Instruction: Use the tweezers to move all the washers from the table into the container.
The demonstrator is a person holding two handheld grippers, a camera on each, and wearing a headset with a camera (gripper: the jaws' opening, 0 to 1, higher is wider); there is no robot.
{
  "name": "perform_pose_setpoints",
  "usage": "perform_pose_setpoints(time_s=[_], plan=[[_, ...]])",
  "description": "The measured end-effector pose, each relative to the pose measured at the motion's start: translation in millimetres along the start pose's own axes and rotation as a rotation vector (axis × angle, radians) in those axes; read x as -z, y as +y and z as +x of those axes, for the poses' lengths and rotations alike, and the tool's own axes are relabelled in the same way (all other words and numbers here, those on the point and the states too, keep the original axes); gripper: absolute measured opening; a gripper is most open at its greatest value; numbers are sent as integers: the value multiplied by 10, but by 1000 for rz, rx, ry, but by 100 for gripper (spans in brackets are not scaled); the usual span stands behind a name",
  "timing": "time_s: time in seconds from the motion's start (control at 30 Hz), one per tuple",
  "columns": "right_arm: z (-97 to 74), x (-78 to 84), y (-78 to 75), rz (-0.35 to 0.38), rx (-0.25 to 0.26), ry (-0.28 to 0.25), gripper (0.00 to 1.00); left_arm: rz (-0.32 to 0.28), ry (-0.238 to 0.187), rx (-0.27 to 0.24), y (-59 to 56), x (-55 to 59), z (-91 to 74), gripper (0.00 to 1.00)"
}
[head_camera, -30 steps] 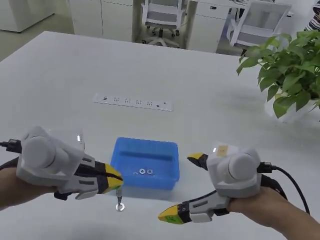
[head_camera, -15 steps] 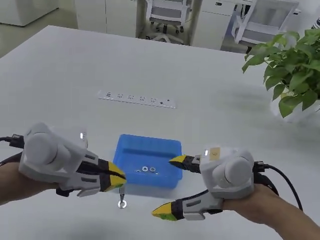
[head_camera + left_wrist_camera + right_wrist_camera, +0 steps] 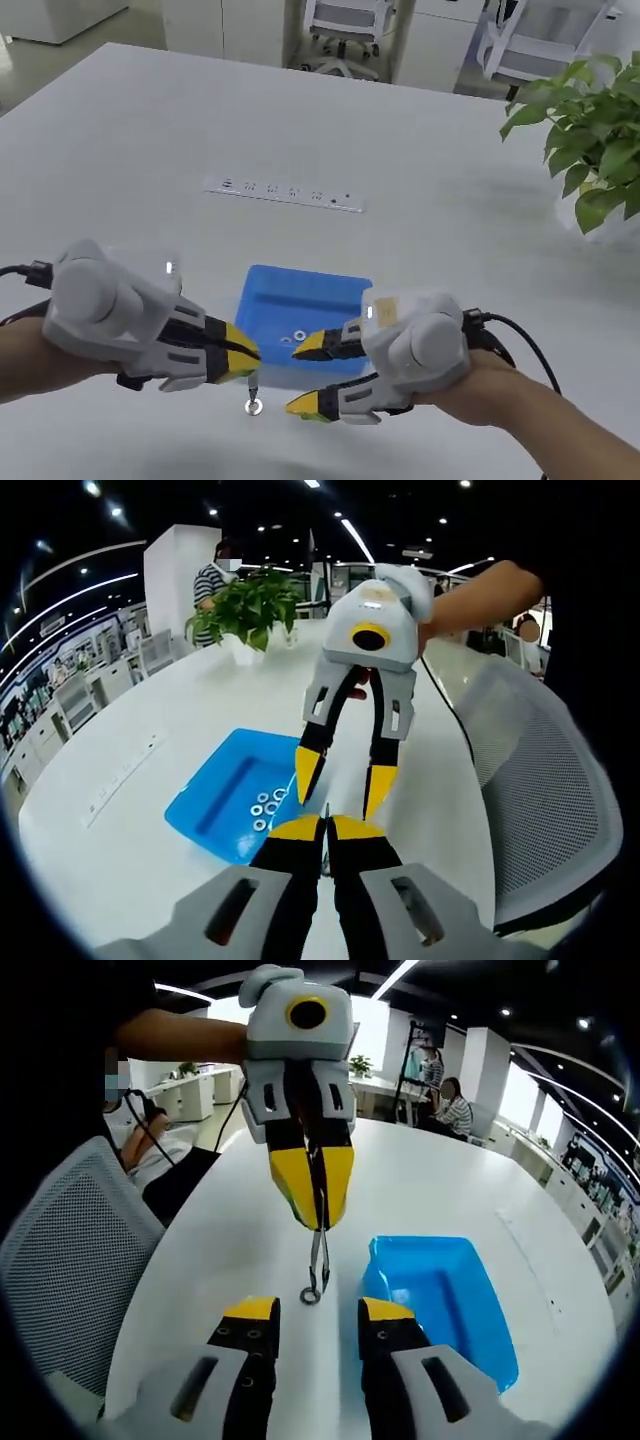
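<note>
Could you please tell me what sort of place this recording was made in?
Most likely an open-plan office or showroom: a large white table with a built-in power strip, wheeled office chairs behind it, and a potted plant at the table's edge.

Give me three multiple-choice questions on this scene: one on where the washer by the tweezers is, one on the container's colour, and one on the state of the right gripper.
1. Where is the washer at the tips of the tweezers?
A. on the table, outside the container
B. inside the container
C. lifted high above the table

2. What colour is the container?
A. red
B. white
C. blue

3. How do the jaws of the right gripper stand?
A. open
B. shut on the tweezers
C. shut on a washer

Answers:
1 A: the washer lies on the table beside the container's wall, under the tweezers held by the left gripper.
2 C: its walls and floor are blue.
3 A: the jaws stand apart with nothing between them.
</note>
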State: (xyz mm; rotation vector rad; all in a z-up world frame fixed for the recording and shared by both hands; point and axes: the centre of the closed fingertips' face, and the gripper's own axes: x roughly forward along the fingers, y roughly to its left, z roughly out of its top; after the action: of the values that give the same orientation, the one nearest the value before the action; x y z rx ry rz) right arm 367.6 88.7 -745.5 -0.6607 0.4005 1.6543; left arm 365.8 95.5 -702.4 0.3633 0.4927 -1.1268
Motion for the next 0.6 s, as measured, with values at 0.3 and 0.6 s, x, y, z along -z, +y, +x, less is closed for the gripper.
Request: perform_pose_setpoints(time_s=[0.3, 0.6], plan=[[208, -26, 16, -76, -64, 12, 24, 22, 10, 33, -22, -25, 13, 6], [373, -74, 18, -117, -105, 14, 14, 32, 13, 61, -32, -43, 30, 6]])
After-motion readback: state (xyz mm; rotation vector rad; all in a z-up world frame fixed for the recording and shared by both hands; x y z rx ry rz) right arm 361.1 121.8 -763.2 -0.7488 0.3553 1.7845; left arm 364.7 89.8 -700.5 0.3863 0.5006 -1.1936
